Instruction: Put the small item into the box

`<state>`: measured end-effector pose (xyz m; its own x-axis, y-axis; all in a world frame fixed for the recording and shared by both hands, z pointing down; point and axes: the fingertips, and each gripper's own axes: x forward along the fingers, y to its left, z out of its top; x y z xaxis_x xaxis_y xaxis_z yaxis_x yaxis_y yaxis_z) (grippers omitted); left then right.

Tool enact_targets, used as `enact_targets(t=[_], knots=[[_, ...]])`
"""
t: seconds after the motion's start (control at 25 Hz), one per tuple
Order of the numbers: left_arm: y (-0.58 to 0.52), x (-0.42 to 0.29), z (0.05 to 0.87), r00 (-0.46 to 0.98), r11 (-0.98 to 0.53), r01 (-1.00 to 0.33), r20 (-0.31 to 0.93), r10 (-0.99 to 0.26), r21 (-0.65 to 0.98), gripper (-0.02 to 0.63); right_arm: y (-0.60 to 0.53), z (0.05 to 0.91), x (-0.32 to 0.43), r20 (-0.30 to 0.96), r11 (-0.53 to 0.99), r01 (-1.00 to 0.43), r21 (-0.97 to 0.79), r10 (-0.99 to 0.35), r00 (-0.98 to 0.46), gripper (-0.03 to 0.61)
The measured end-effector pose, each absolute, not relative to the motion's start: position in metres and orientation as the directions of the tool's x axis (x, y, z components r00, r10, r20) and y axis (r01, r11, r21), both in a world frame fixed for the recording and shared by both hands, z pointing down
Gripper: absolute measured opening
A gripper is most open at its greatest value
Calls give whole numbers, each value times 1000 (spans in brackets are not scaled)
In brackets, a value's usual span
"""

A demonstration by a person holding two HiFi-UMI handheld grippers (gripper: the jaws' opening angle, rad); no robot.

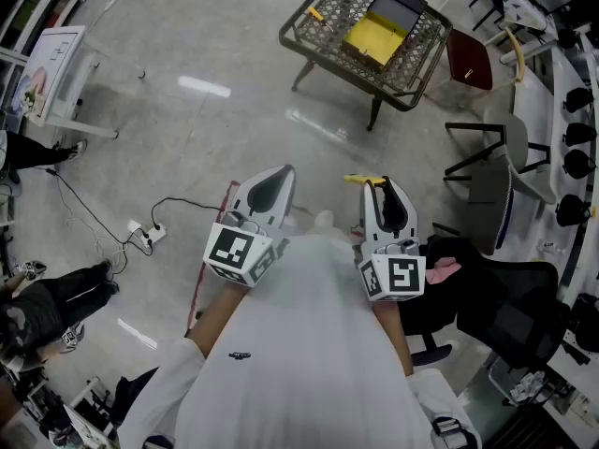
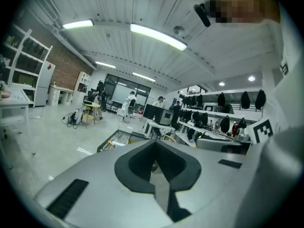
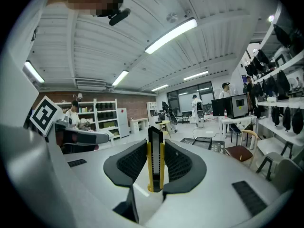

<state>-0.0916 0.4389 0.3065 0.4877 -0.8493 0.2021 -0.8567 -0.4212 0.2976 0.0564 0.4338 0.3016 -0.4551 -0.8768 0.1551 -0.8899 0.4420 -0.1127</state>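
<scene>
Since the yellow-lined box [image 1: 374,37] on the wire-mesh table [image 1: 328,21] stands well apart, the right gripper [image 1: 382,187] pinches a slim yellow-and-black cutter [image 3: 155,160], presumably for carrying — left gripper [image 2: 155,151] pressed together, empty.

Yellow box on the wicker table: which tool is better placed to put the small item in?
Right. The right tool grips the yellow-and-black item between its jaws; the left tool is shut and empty. The yellow box lies ahead, roughly in line with the right tool.

The right claw [image 1: 382,187] hides most of the yellow item [image 1: 360,180] from overhead
</scene>
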Motion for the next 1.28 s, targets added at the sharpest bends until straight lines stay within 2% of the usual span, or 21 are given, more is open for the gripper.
enact_targets(t=[0.52,0.76,1.28], knots=[[455,-27,277,474,-425,-869,181,-862,251,2,441,287,115,137,471,-874,-117,-864,-484,107],[459,-25,286,459,-410,-880,202,-865,241,2,436,285,116,115,510,-855,-93,-848,-518,107],[434,26,303,474,-424,-873,213,-855,241,2,414,307,161,115,529,-830,-177,-826,-551,107]])
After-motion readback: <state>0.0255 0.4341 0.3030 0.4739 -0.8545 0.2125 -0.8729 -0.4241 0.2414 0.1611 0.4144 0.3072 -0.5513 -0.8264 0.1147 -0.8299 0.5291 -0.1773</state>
